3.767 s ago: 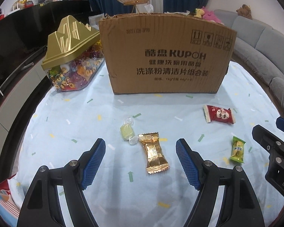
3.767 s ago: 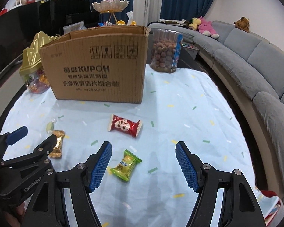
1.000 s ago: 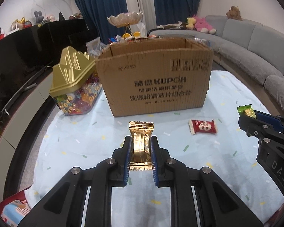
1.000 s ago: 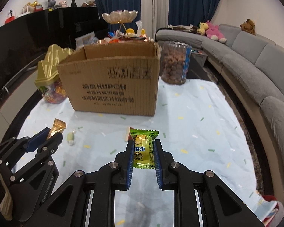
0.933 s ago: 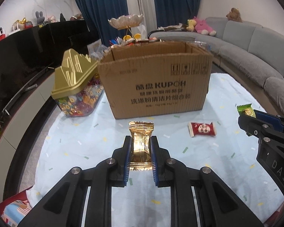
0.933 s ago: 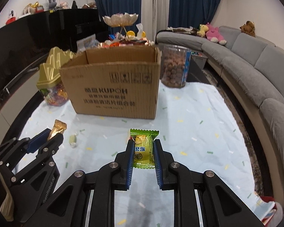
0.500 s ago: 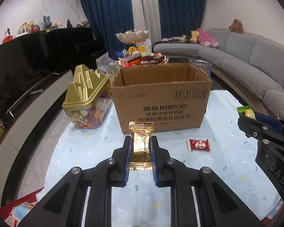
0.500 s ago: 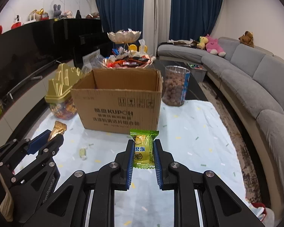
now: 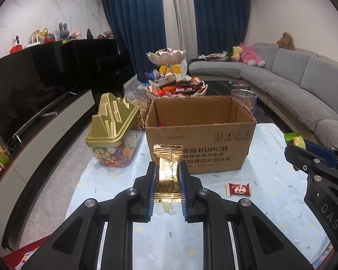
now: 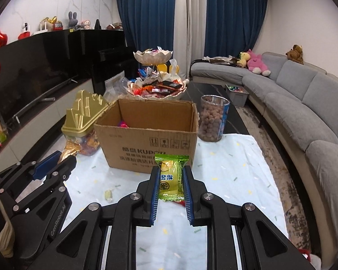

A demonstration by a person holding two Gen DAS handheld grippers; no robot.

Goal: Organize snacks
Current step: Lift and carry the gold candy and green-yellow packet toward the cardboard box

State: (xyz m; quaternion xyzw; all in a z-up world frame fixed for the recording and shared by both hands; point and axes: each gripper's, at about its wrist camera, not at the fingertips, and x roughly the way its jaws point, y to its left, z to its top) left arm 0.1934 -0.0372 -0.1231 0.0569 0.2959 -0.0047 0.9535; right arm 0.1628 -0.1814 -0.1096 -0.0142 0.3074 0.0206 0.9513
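My left gripper (image 9: 167, 168) is shut on a gold-wrapped snack (image 9: 167, 168), held up above the table in front of the open cardboard box (image 9: 200, 135). My right gripper (image 10: 170, 175) is shut on a green-wrapped snack (image 10: 171, 175), also lifted and facing the box (image 10: 146, 135). A red-wrapped snack (image 9: 238, 189) and a pale green candy (image 10: 108, 194) lie on the light blue tablecloth (image 9: 270, 213). The box's inside shows a bit of pink at its left corner. Each gripper shows at the edge of the other's view.
A clear candy jar with a gold lid (image 9: 112, 135) stands left of the box. A clear jar of brown balls (image 10: 211, 118) stands at its right rear. Behind it rises a tiered dish of sweets (image 10: 155, 85). A grey sofa (image 10: 304, 112) runs along the right.
Both grippers have risen with their snacks, so the box's open top and inside now show. The red snack and the pale candy stay on the cloth.
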